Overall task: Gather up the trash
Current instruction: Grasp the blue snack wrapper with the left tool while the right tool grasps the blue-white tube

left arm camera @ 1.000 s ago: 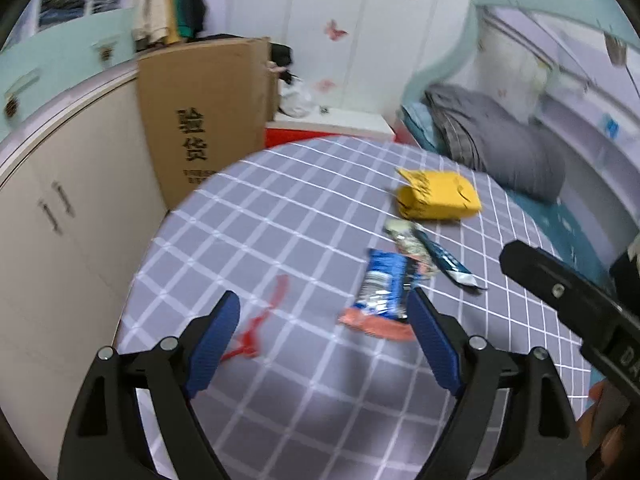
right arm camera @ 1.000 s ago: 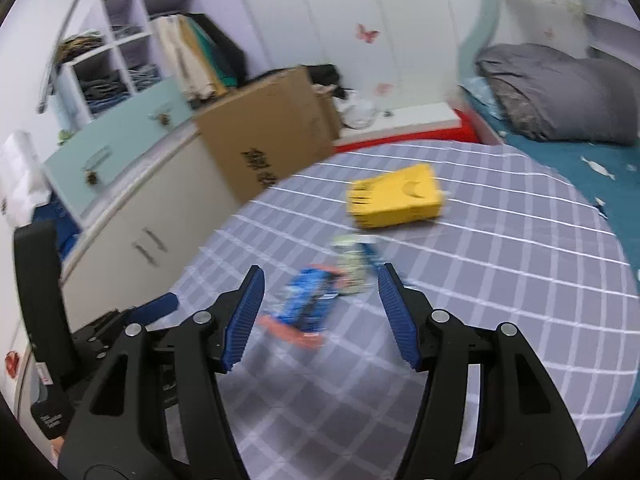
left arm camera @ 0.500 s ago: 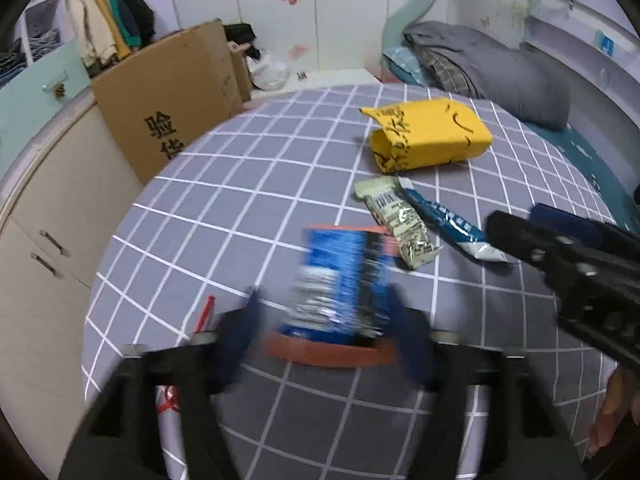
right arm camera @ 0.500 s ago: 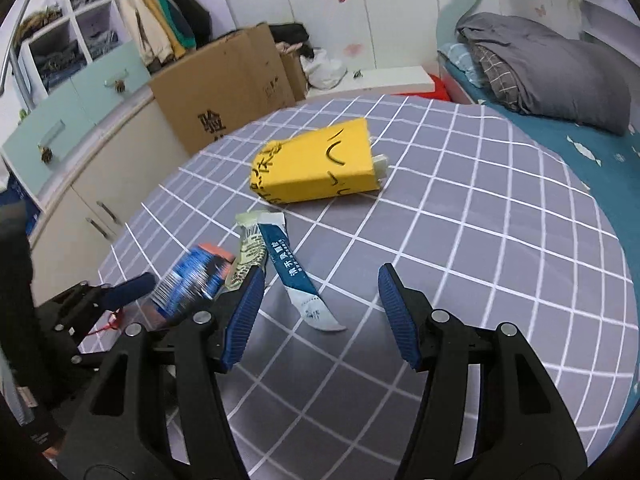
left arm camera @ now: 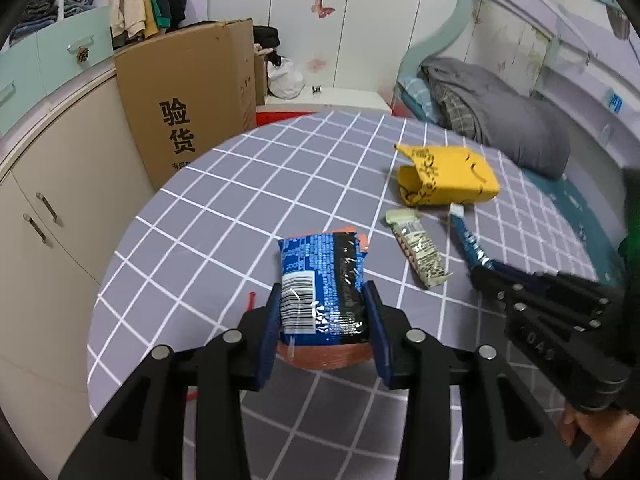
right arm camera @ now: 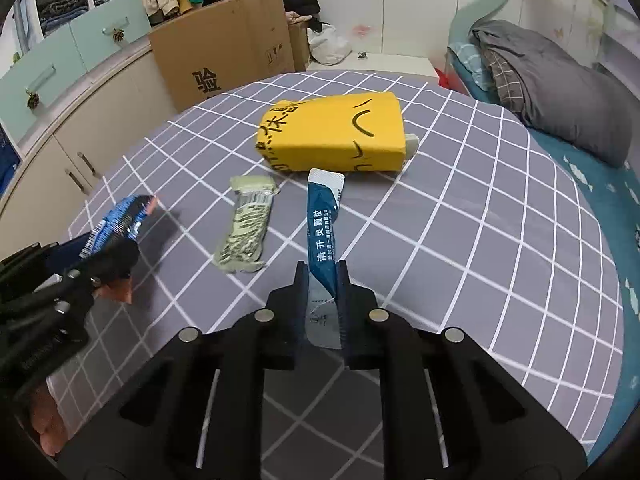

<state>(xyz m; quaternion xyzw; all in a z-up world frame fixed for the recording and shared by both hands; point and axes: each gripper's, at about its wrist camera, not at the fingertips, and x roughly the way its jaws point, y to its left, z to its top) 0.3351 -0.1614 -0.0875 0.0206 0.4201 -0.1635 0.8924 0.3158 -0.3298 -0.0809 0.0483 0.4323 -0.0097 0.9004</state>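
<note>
My left gripper [left arm camera: 323,304] is shut on a blue and orange snack wrapper [left arm camera: 320,276] and holds it over the grid-patterned table [left arm camera: 224,208]. The wrapper also shows at the left of the right wrist view [right arm camera: 120,224]. My right gripper [right arm camera: 323,276] is shut on the near end of a dark blue sachet [right arm camera: 322,224] that lies on the table. A pale green wrapper [right arm camera: 246,232] lies just left of the sachet. A yellow carton [right arm camera: 336,132] lies on its side beyond both.
A thin red strip [left arm camera: 250,300] lies on the table left of my left gripper. A tall cardboard box [left arm camera: 188,104] stands past the table's far left edge beside cream cabinets [left arm camera: 44,200]. A bed with a grey blanket [right arm camera: 552,84] is on the right.
Both grippers moved in over the trash and closed. The left one took hold of the blue and orange wrapper and the right one closed on the blue sachet.
</note>
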